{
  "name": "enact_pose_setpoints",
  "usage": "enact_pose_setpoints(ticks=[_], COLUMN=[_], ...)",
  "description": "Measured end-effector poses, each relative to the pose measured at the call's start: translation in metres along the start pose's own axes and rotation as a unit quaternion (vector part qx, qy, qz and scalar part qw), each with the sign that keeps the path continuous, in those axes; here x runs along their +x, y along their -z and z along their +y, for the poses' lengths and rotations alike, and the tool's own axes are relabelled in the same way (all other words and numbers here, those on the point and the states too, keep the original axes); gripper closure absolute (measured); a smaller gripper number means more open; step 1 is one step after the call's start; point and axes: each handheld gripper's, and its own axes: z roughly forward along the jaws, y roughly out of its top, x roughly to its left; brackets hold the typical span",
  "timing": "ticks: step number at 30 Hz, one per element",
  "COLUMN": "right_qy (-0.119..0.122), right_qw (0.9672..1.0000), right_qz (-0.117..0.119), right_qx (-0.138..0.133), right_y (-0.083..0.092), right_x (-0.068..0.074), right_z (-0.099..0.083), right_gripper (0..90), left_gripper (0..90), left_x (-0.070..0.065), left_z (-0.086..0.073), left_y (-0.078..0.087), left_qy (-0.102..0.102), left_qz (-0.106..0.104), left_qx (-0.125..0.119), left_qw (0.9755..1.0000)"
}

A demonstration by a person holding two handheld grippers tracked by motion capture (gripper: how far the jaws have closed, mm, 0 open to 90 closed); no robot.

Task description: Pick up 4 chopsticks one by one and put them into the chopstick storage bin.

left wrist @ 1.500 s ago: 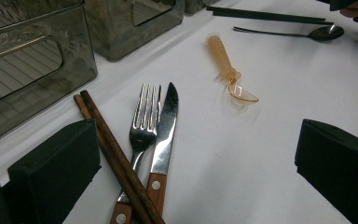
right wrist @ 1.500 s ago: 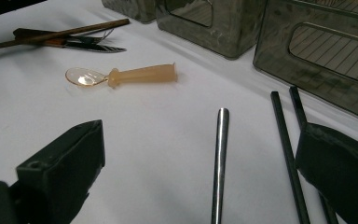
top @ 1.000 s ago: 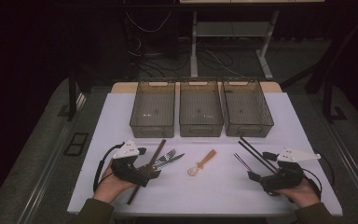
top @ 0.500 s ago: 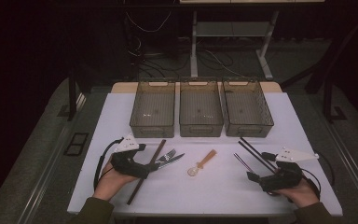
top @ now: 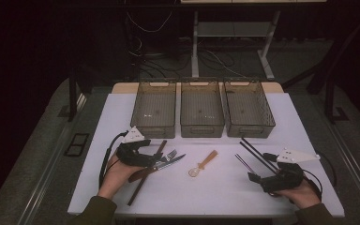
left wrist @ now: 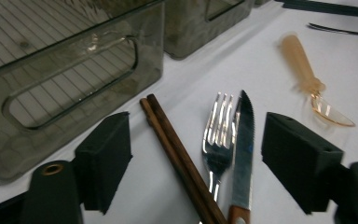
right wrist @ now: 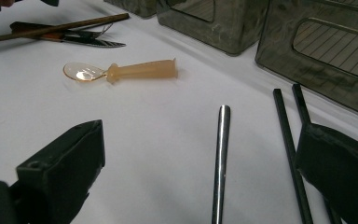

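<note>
Between the jaws of the left gripper [left wrist: 193, 163], which have just been closing but remain partly open with daylight on either side and the pads pressing on nothing, lie three long things side by side: a pair of brown chopsticks [left wrist: 177, 154] nearest the left-hand jaw, a fork [left wrist: 218, 140] in the middle and a steak knife [left wrist: 242, 149] nearest the right-hand jaw, all with their long axes running straight ahead along the jaws, tips pointing away from the hand. That alignment is what the next move turns on, I judge: closing as they stand would gather the bunch rather than one piece. Ahead of those jaws and to their left stand three smoked plastic bins [top: 202, 112] in a row, the near one just beyond the chopstick tips. Off past the right-hand jaw, well apart, lies one orange spoon [left wrist: 310, 84]. The left hand is far nearer this cutlery than the right. The right gripper [right wrist: 205, 182] rests open and empty, a metal straw [right wrist: 221, 163] lying lengthwise between its jaws and two black chopsticks [right wrist: 291, 149] just inside its right-hand jaw, none of them gripped
</note>
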Motion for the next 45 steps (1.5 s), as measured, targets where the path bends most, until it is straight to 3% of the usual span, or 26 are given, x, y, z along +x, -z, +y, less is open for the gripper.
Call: enact_pose_setpoints(ticks=[7,14,17,22,29,36,38,45], right_qy=[-0.001,-0.002,-0.005,-0.006,-0.006,-0.006,-0.006,-0.006], right_qw=[1.0,1.0,1.0,1.0,0.9999,0.9999,0.9999,0.9999], right_qz=[-0.002,-0.001,-0.002,-0.003,-0.002,-0.003,-0.004,-0.004], right_qx=[-0.002,-0.005,-0.005,-0.007,-0.009,-0.008,-0.008,-0.008], right_y=[0.0,0.001,0.002,0.002,0.002,0.002,0.002,0.002], right_x=[0.0,0.0,0.0,0.0,-0.001,-0.001,0.0,0.0], right_z=[0.0,0.0,0.0,0.0,0.0,0.0,0.0,0.0], right_gripper=[1.8,1.8,1.8,1.8,1.8,1.8,1.8,1.8], left_gripper=[35.8,46.8,54.6,58.0,60.6,62.2,63.6,67.2], left_x=[0.005,0.007,0.009,0.01,0.014,0.017,0.018,0.018], left_z=[0.007,0.011,0.011,0.012,0.015,0.016,0.016,0.016], left_y=[-0.011,-0.021,-0.027,-0.039,-0.049,-0.054,-0.056,-0.055], left_qy=[0.008,0.01,0.015,0.013,0.011,0.025,0.017,0.018], left_qz=[0.001,0.006,0.004,0.011,0.024,0.024,0.024,0.024], left_qx=[0.0,0.017,0.036,0.069,0.087,0.092,0.1,0.101], left_qw=[1.0,0.9998,0.9992,0.9975,0.9959,0.9952,0.9946,0.9944])
